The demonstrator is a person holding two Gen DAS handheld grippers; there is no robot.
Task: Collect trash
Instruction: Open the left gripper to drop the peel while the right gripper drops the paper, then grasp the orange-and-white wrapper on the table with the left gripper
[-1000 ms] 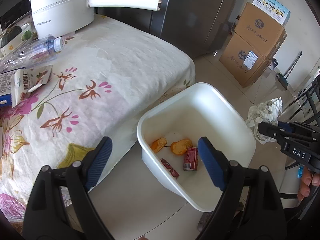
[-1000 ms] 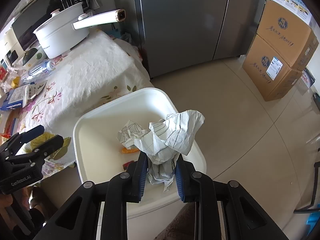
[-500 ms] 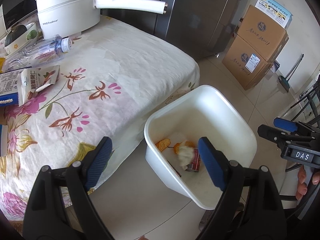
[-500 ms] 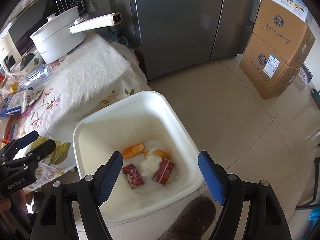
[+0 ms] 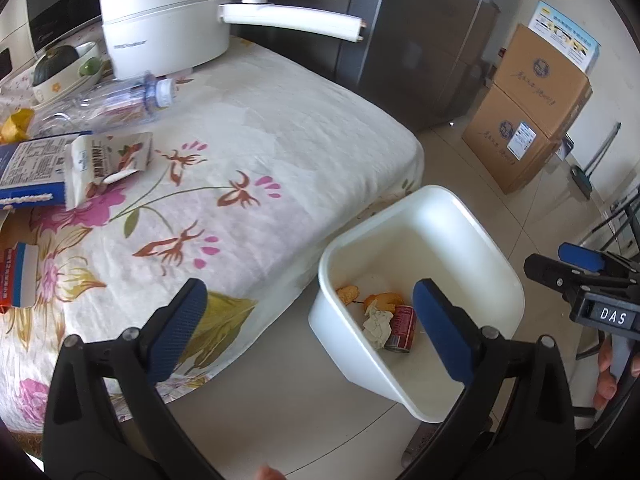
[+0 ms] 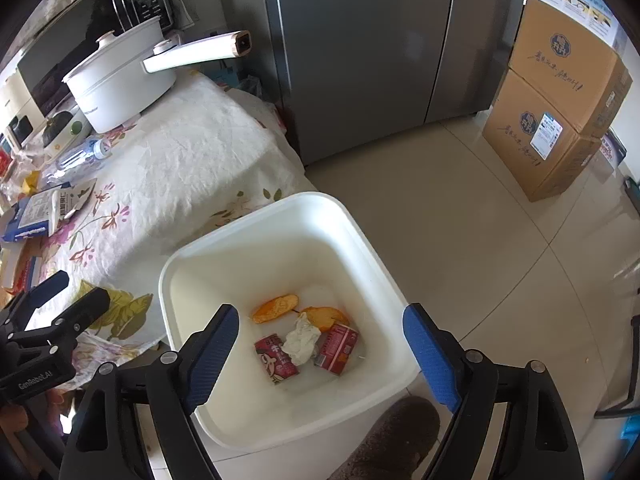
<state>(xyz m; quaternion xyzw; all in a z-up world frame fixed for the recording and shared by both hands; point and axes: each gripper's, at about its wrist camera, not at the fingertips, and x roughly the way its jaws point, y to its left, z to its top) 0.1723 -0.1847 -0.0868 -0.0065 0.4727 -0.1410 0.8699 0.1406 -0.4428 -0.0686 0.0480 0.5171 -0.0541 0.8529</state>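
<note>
A white bin (image 6: 276, 216) stands on the floor beside the table. Inside lie a crumpled paper wad (image 6: 301, 339), two red cartons (image 6: 276, 364), and orange peels (image 6: 276, 308). My right gripper (image 6: 320, 356) is open and empty above the bin. My left gripper (image 5: 312, 328) is open and empty over the table edge, left of the bin (image 5: 492, 256); the paper wad (image 5: 377, 322) shows there too. On the table lie a clear plastic bottle (image 5: 108, 104), a flattened milk carton (image 5: 104, 164) and a blue box (image 5: 28, 172).
A white pot with a long handle (image 5: 168, 32) stands at the table's back. A grey fridge (image 6: 360, 48) and stacked cardboard boxes (image 6: 560, 96) stand behind. A red-white box (image 5: 16, 276) lies at the left table edge. A foot (image 6: 400, 432) is beside the bin.
My right gripper opened and dropped the crumpled paper into the bin. My left gripper has shifted toward the table, bringing more of the tabletop into view.
</note>
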